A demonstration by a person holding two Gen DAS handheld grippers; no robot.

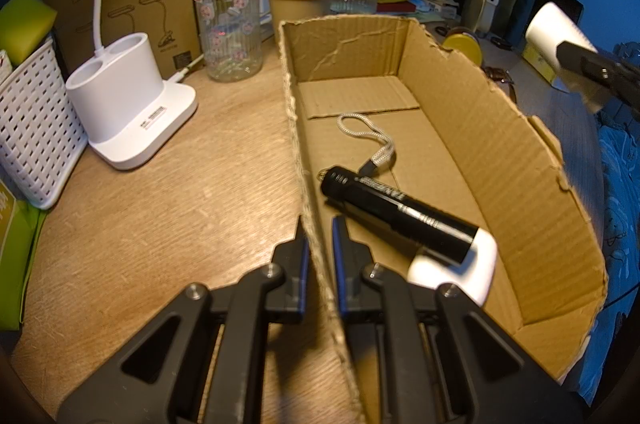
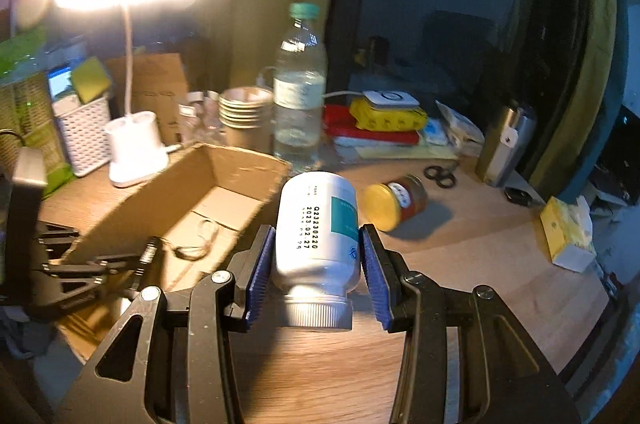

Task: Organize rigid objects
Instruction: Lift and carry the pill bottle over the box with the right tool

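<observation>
Left gripper (image 1: 319, 232) pinched the cardboard box's (image 1: 520, 160) left wall between narrowed jaws; a black flashlight (image 1: 400, 214) lay inside. Right gripper (image 2: 316, 266) clamped a white pill bottle (image 2: 318, 236) above the table (image 2: 460, 252), beside the box.

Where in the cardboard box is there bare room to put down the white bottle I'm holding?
The far half of the cardboard box floor is bare, past the lanyard loop. The near end is crowded by the black flashlight lying on a white object. The left tool straddles the box's left wall; the right tool holds the white bottle.
</observation>
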